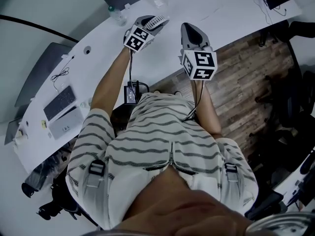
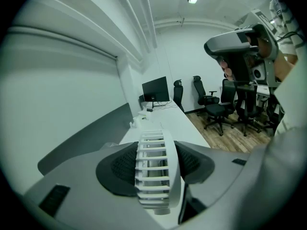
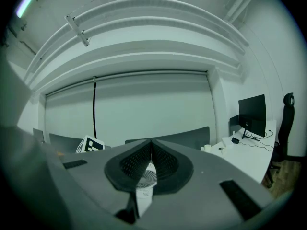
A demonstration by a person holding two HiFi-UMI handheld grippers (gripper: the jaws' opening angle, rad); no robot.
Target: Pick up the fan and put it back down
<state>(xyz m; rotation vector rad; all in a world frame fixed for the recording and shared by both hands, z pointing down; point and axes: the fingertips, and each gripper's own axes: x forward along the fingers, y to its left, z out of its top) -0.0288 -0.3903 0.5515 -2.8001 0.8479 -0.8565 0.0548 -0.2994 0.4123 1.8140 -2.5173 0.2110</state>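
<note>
left arm: stretched way out in front, forearm bare, angled up toward the right
left gripper: at the far end of that arm, marker cube facing the head camera
left fingers: the 2 dark pads are clamped on either side of the white fan
right arm: reaching forward too, elbow tucked close to the torso
right gripper: just beside the left one, not touching it
right fingers: tips pressed together, nothing pinched between them
</note>
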